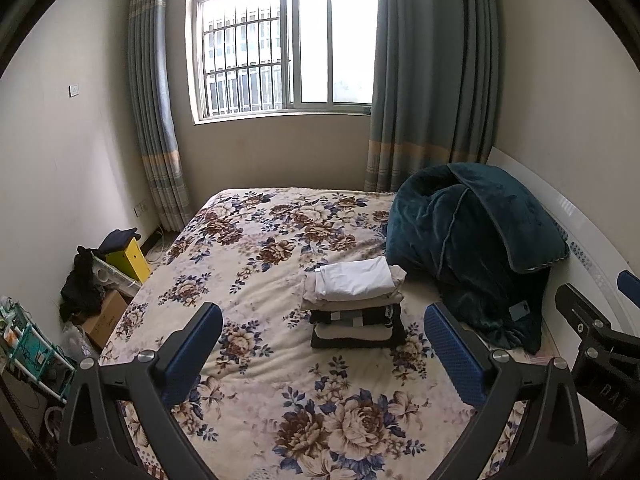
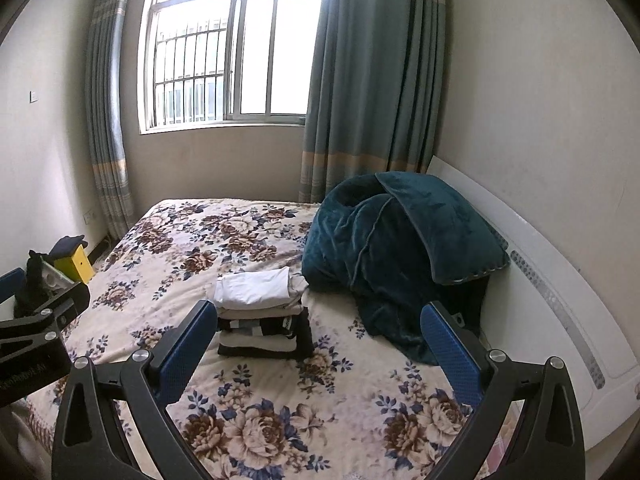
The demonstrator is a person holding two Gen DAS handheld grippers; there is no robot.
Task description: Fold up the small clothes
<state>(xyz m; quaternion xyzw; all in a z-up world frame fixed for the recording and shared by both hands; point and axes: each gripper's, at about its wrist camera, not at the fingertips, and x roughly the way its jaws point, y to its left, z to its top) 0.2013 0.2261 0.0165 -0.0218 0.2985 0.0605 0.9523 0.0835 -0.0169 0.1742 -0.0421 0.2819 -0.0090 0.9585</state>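
A: What takes up most of the room?
B: The bed (image 1: 260, 240) with its floral cover, and a teal blanket (image 1: 476, 248) heaped against the headboard side.
A: And the clothes?
B: A folded stack of clothes (image 1: 356, 304) sits mid-bed, just beside the blanket, white piece on top.
A: The tools?
B: The left hand-held gripper (image 1: 320, 356) and right hand-held gripper (image 2: 316, 354) hover above the bed, both spread wide, grasping nothing.

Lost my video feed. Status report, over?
Left gripper open, empty. Right gripper open, empty. Folded clothes stack on floral bed, untouched. Teal blanket beside stack, not blocking.
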